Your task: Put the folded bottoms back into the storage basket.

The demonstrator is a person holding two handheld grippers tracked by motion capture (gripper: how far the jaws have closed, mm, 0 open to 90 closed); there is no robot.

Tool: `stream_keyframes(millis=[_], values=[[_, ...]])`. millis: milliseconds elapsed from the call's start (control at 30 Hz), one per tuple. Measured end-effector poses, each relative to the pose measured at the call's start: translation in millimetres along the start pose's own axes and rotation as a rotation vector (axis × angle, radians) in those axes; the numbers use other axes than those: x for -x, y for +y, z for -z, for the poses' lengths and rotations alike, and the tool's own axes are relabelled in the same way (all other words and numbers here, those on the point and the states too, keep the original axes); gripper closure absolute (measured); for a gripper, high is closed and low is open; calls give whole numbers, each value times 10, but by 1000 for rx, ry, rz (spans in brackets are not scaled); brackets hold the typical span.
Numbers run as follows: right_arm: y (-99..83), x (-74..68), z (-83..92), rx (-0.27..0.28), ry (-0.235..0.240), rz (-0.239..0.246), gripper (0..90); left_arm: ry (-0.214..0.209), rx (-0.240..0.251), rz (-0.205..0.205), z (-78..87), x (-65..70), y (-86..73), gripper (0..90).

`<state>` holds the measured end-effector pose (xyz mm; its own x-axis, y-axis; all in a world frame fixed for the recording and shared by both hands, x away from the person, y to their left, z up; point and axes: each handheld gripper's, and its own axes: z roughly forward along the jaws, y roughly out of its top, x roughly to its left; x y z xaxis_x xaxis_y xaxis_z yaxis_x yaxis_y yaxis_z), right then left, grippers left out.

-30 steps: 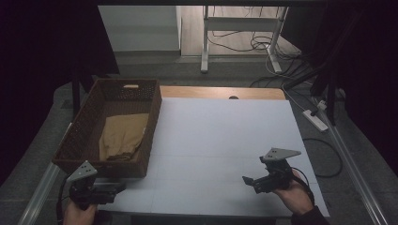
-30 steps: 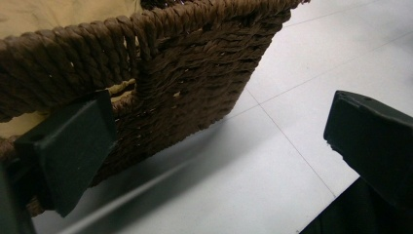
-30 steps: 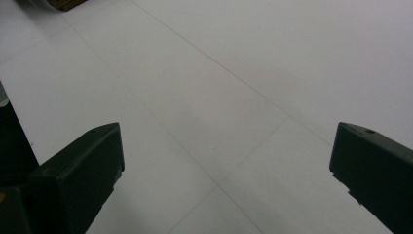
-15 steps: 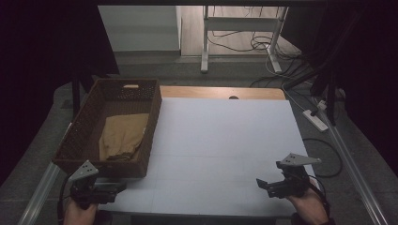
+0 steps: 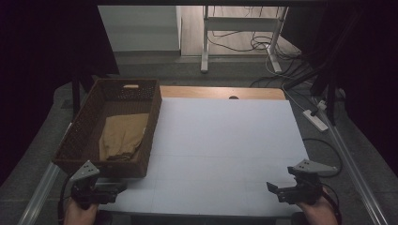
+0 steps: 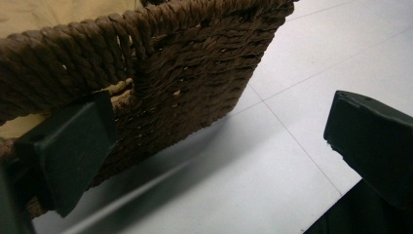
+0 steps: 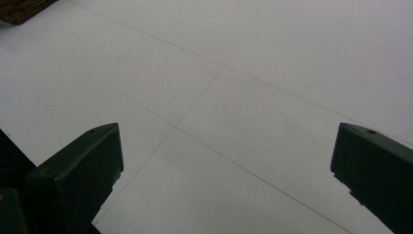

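One woven basket stands on the tabletop, at its left side. One folded tan cloth lies inside it. Two tongs are in use: the left tongs by the basket's near corner and the right tongs at the near right, each in one of the person's two hands. One white power strip lies on the floor.

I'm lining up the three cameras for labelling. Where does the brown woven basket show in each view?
High view: the basket stands at the table's left, tan cloth inside.
Left gripper view: its wall spans the upper left, just past the open left tongs.
Right gripper view: a brown sliver of it at the top left corner.
Shared landmark: the white tabletop's thin seams.
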<state>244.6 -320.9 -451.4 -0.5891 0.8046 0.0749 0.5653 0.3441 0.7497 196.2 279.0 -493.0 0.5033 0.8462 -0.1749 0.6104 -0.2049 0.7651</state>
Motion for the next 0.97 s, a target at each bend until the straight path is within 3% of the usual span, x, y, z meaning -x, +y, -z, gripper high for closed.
stream_keyframes(millis=[967], values=[[-112, 22, 164, -16, -60, -39, 0, 13, -29, 2, -29, 11, 14, 0]])
